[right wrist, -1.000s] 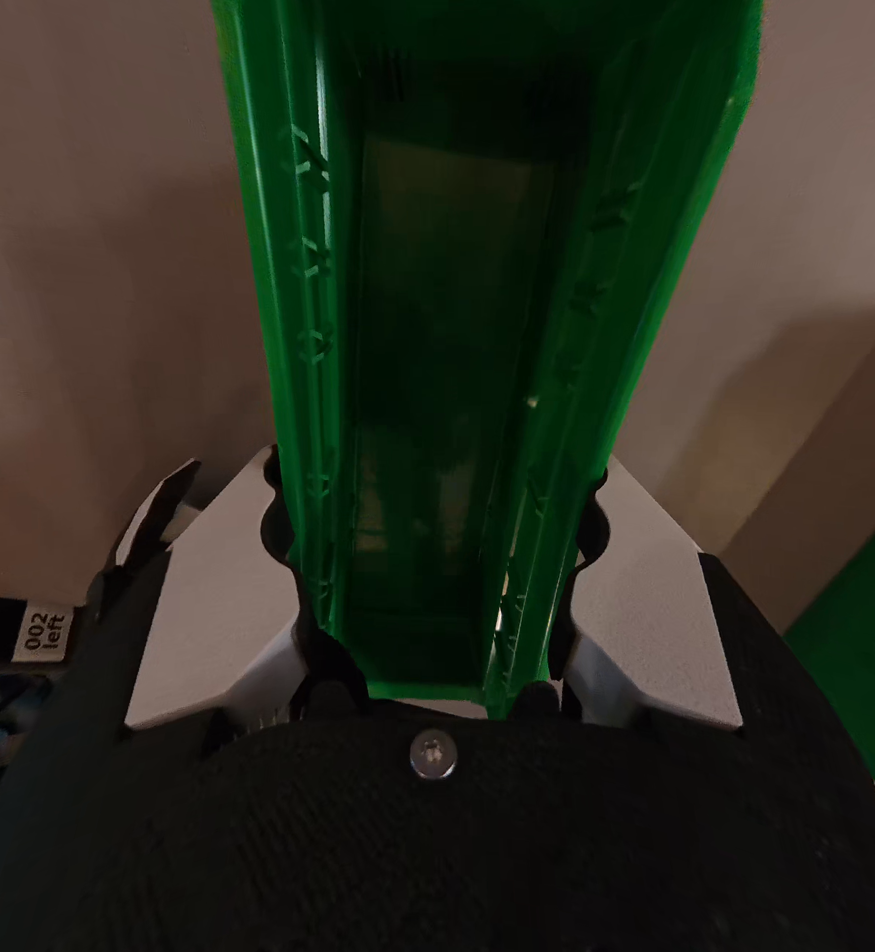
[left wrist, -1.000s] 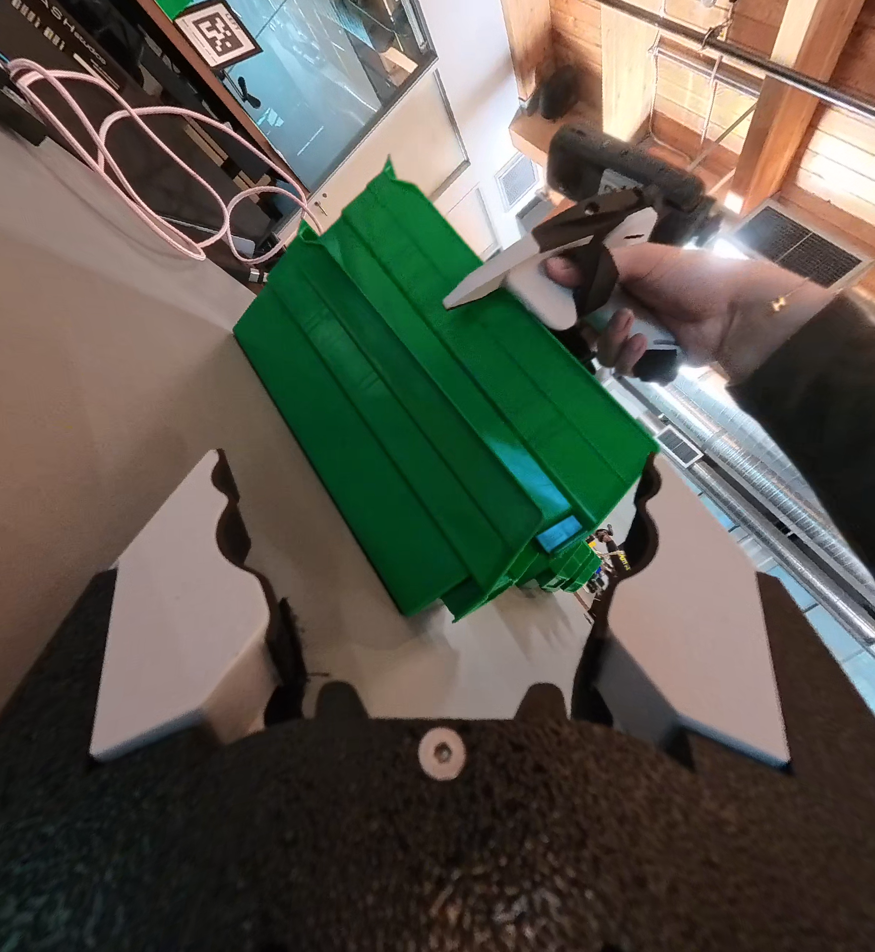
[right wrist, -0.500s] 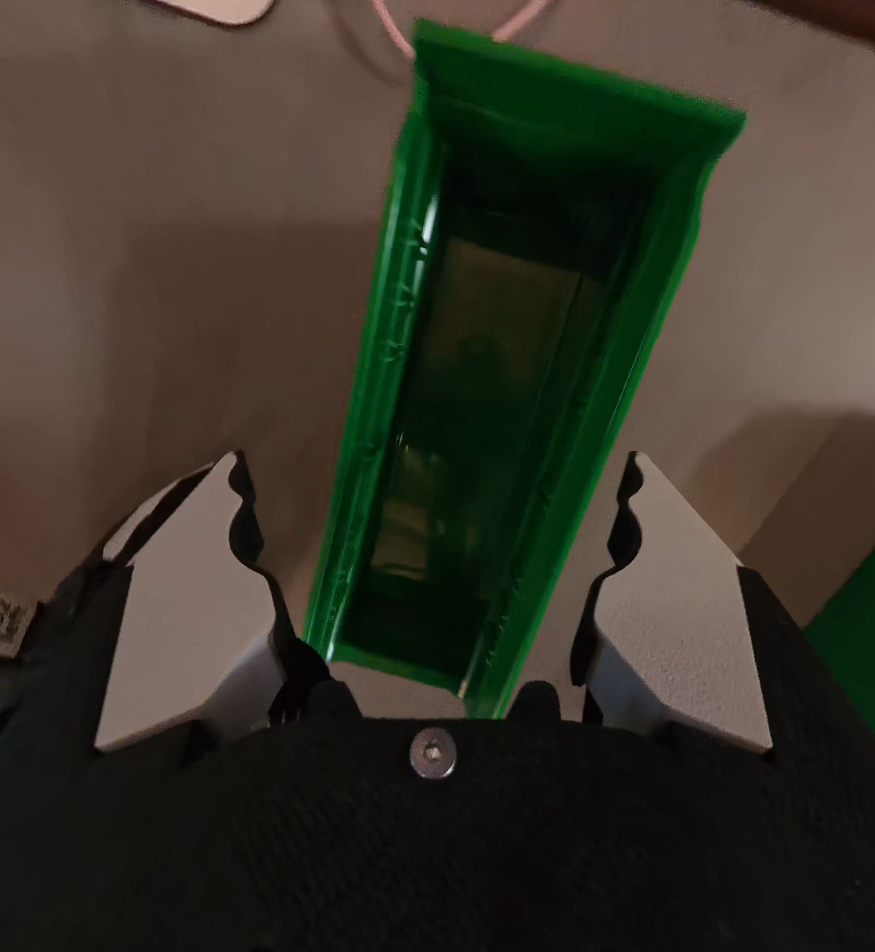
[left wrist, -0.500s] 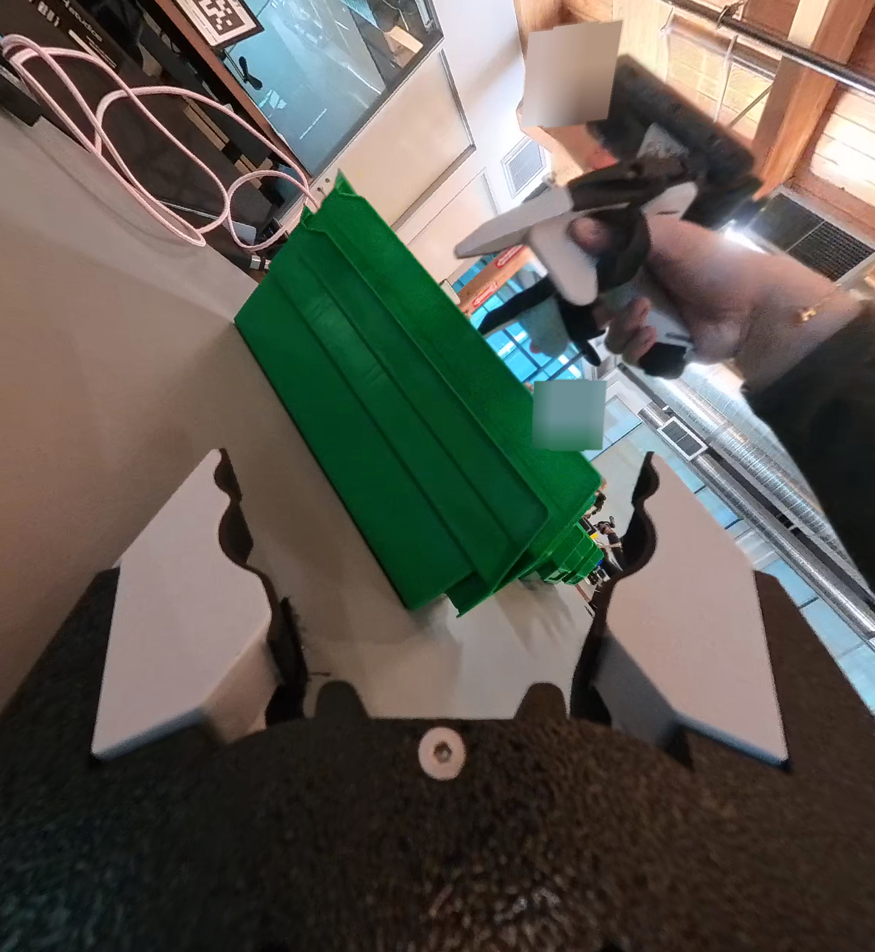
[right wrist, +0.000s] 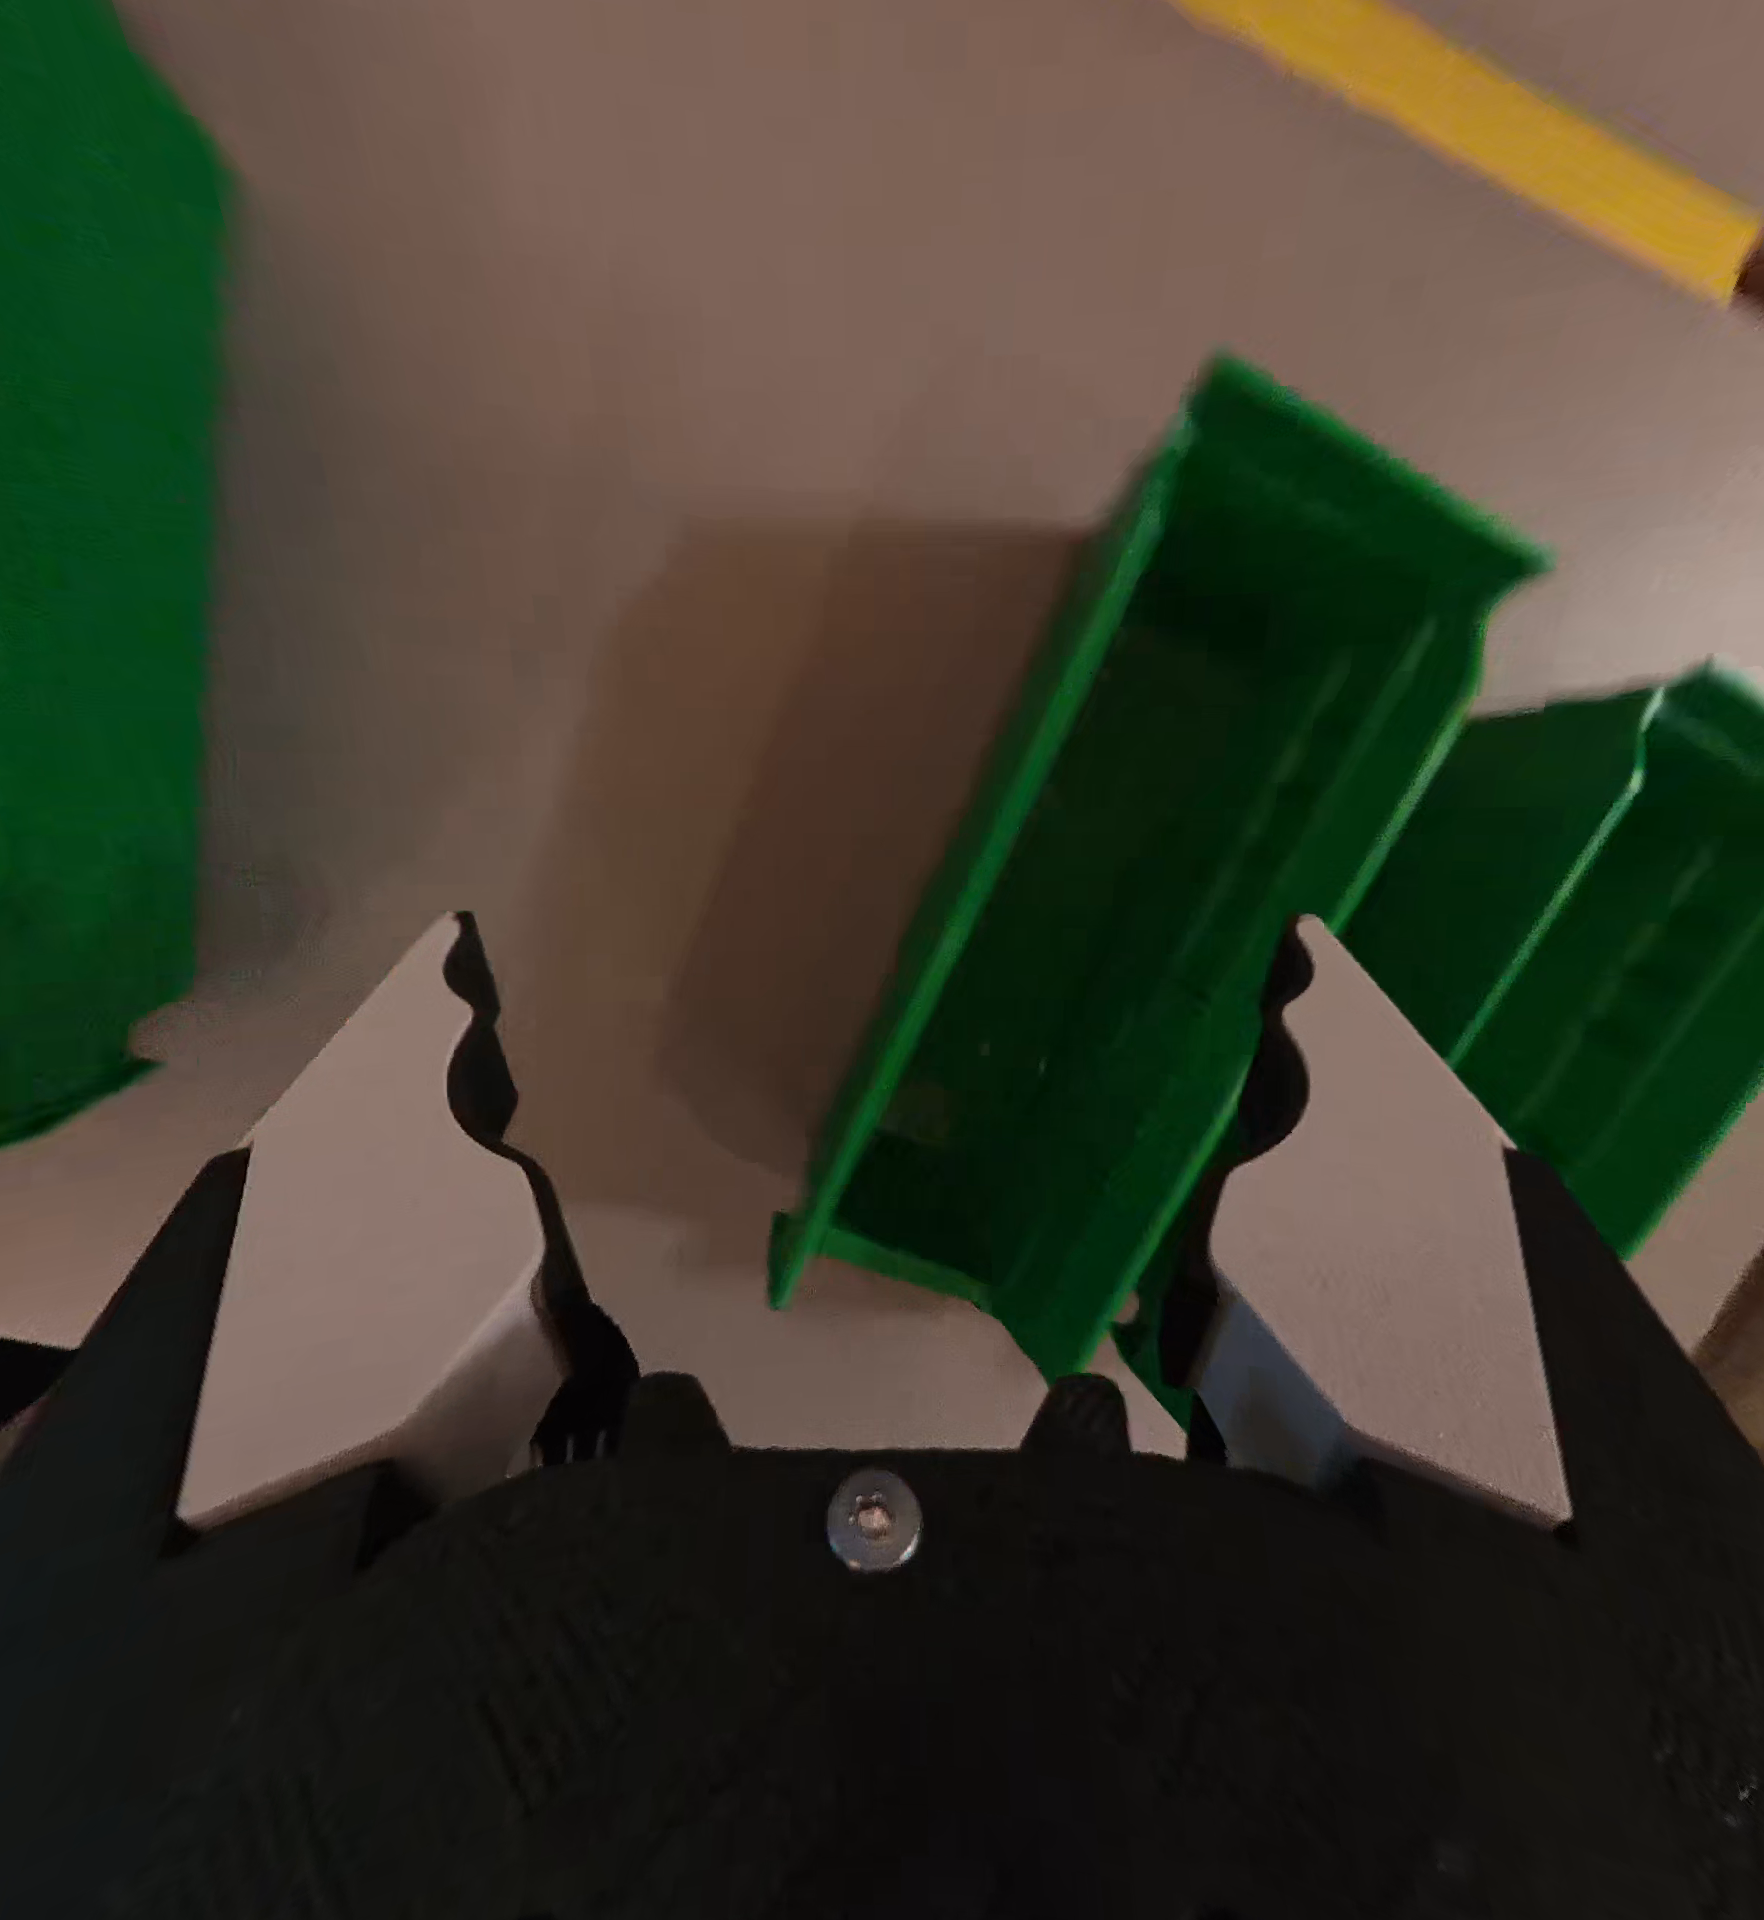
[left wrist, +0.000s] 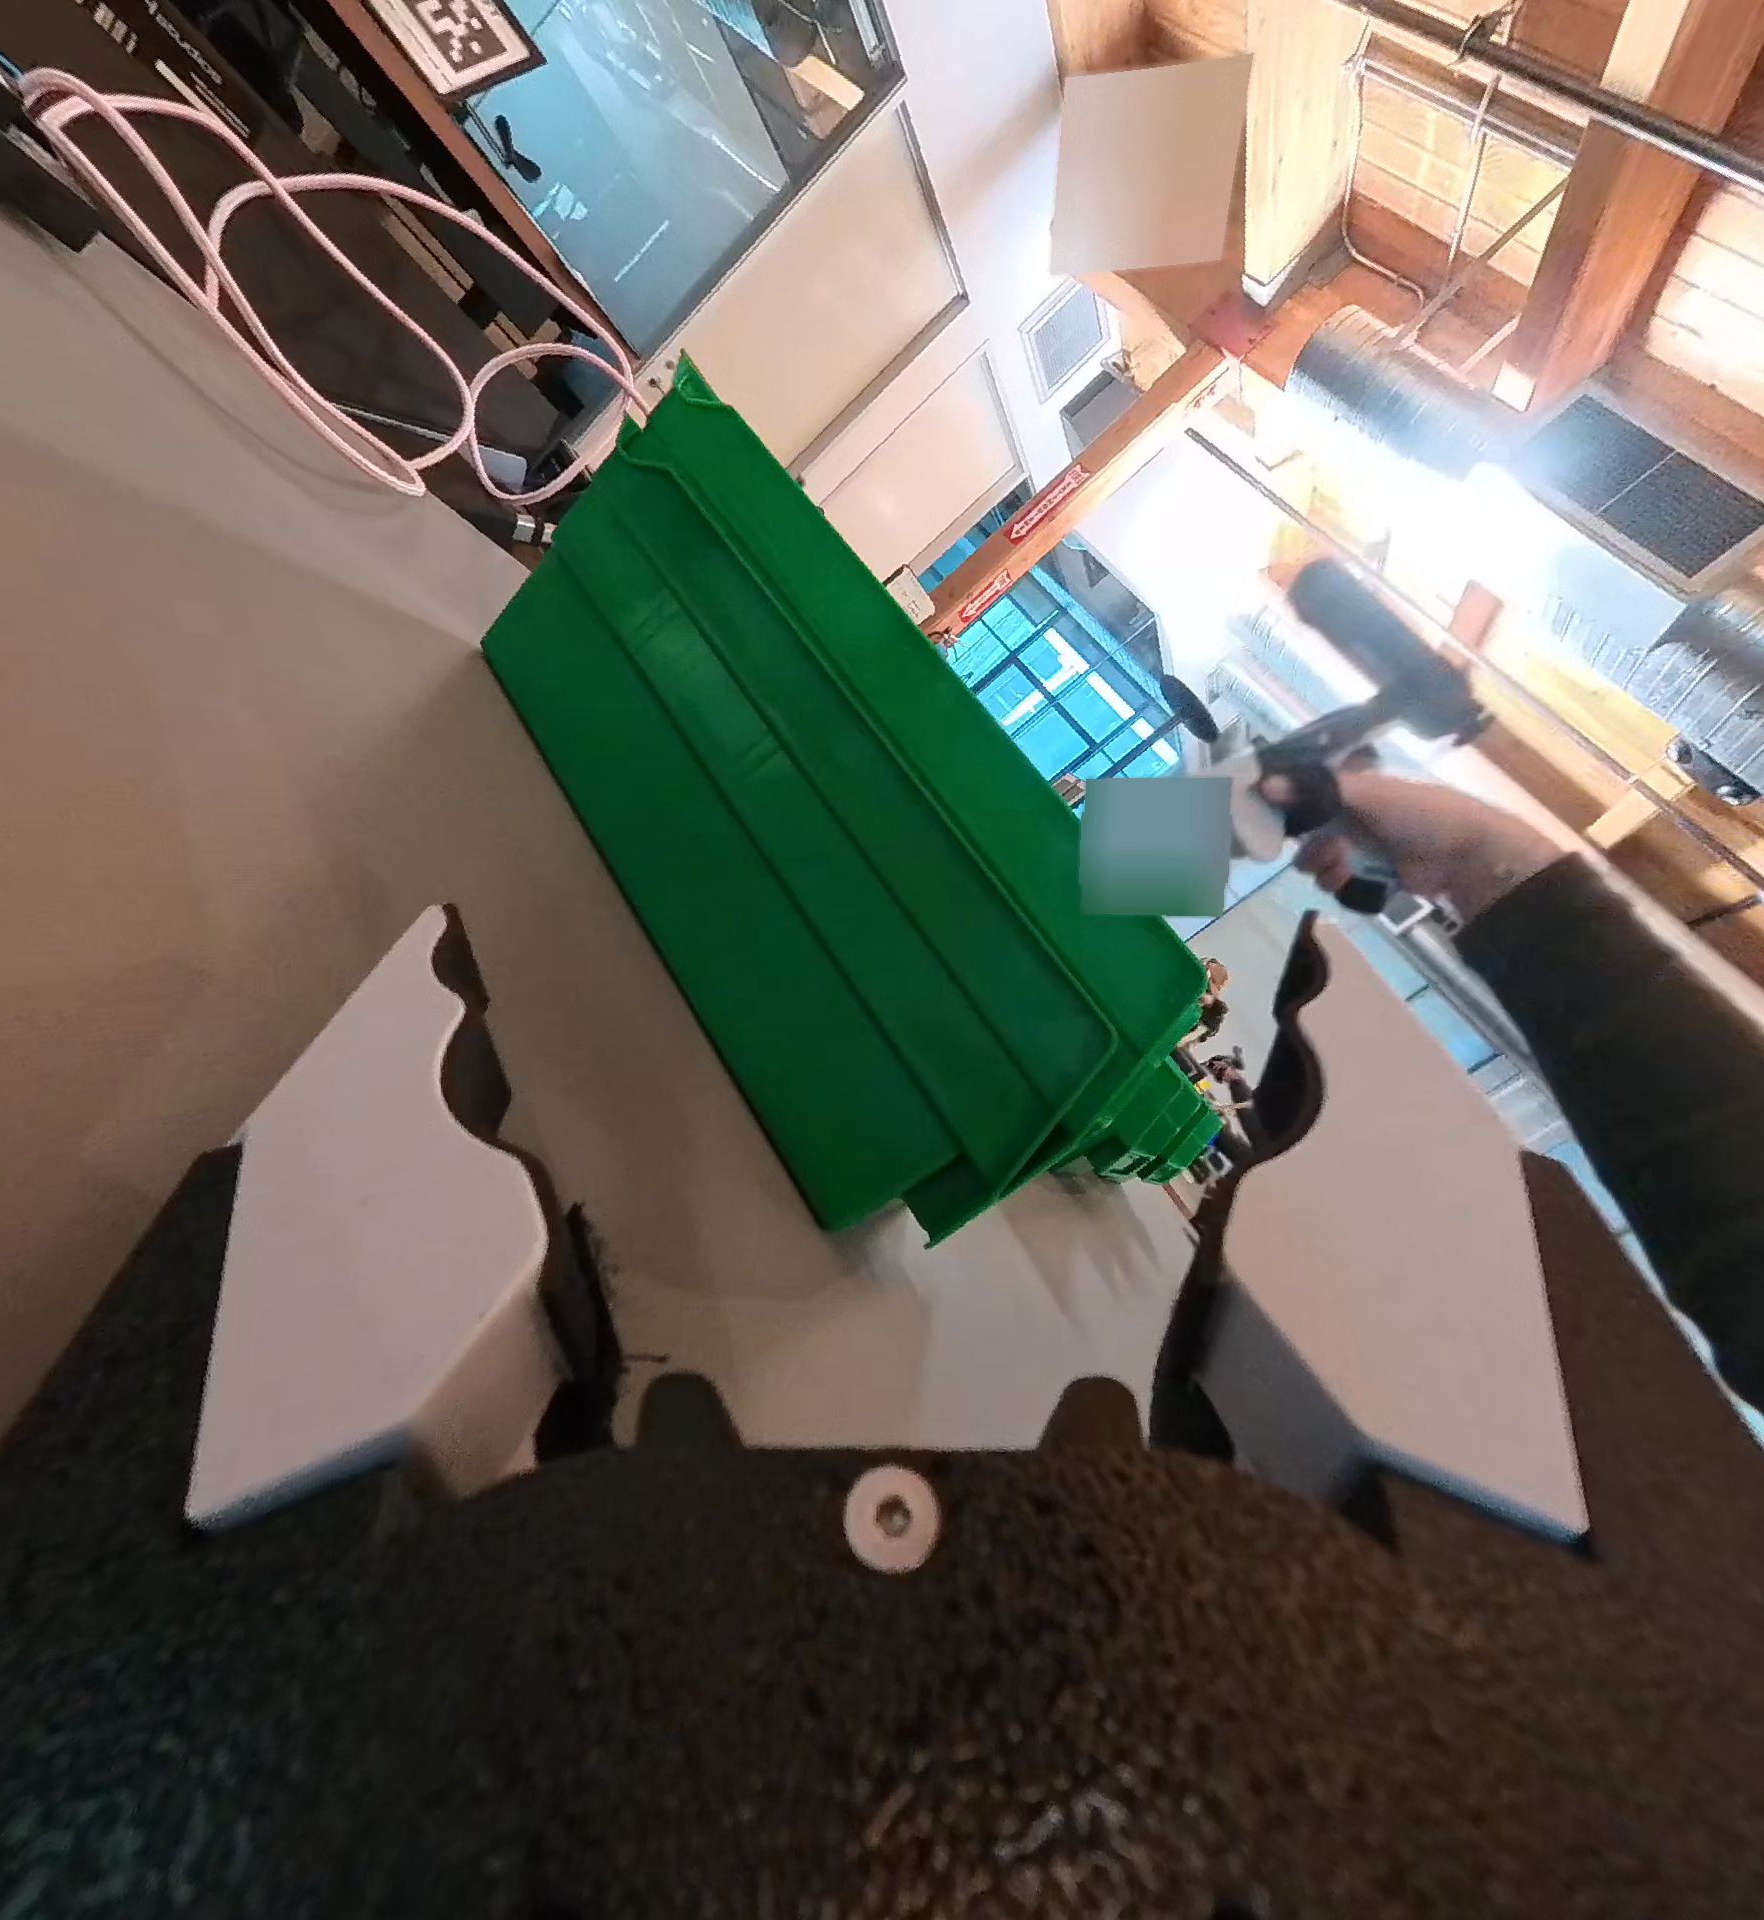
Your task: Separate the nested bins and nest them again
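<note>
A stack of nested green bins (left wrist: 826, 862) lies on the pale table (left wrist: 130, 779), just ahead of my open, empty left gripper (left wrist: 875, 920). The stack also shows at the left edge of the right wrist view (right wrist: 57, 571). A single green bin (right wrist: 1148, 914) lies open side up on the table, with a second separate green bin (right wrist: 1636, 935) close on its right. My right gripper (right wrist: 878, 923) is open and empty above the single bin's near end. Its right finger (right wrist: 1377, 1195) overlaps that bin's near right corner. A hand holds the right gripper (left wrist: 1356, 769) far off.
A pink cable (left wrist: 338, 312) loops over dark equipment at the table's far edge behind the stack. A yellow bar (right wrist: 1460, 135) lies at the top right of the right wrist view. Bare table (right wrist: 545, 416) lies between the stack and the single bin.
My right gripper opened, let go of the single green bin and pulled back up and left of it. The bin now lies beside another bin. The left gripper barely moved.
</note>
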The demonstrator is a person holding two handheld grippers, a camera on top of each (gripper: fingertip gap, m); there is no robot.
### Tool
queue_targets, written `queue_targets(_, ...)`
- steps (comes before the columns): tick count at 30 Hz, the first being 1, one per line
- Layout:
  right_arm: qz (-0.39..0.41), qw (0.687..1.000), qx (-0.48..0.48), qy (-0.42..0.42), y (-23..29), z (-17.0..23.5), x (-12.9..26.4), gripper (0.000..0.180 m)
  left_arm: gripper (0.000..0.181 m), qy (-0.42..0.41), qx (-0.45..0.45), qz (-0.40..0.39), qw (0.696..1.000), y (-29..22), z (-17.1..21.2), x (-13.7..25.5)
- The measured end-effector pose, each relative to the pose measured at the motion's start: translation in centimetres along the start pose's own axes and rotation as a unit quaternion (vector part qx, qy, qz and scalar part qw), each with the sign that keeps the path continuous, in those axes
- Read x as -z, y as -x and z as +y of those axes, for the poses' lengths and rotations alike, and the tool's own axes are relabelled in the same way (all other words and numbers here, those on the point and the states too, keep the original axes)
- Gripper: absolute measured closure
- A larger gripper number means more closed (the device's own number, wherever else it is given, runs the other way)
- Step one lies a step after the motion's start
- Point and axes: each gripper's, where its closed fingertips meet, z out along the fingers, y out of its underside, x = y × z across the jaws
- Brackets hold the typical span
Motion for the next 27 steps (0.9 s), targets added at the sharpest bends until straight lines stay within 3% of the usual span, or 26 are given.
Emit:
queue_targets(4, -0.043, 0.995, -0.086, 0.019, -4.0, 3.9, -3.8, 0.028, 0.035, 0.003, 0.001, 0.000, 1.000, 0.0, 0.2, -0.2)
queue_targets(9, -0.030, 0.992, -0.112, 0.047, -6.4, 6.6, -7.1, 0.021, 0.035, -0.001, 0.006, 0.003, 1.000, 0.0, 0.0, -0.1)
queue_targets(13, -0.017, 0.990, -0.117, 0.074, -6.6, 7.6, -8.4, 0.048, 0.035, 0.001, 0.005, 0.002, 1.000, 0.0, 0.1, -0.1)
queue_targets(18, 0.005, 0.989, -0.087, 0.117, -6.5, 8.5, -8.5, 0.048, 0.035, -0.001, 0.007, 0.003, 1.000, 0.0, 0.0, -0.1)
queue_targets(22, 0.012, 0.987, -0.113, 0.117, -6.2, 8.1, -8.0, 0.074, 0.035, 0.000, 0.008, 0.004, 1.000, 0.0, 0.0, -0.1)
queue_targets(27, -0.042, 0.984, -0.160, 0.070, -3.5, 5.2, -5.7, 0.080, 0.035, -0.003, 0.013, 0.007, 1.000, 0.0, -0.1, 0.0)
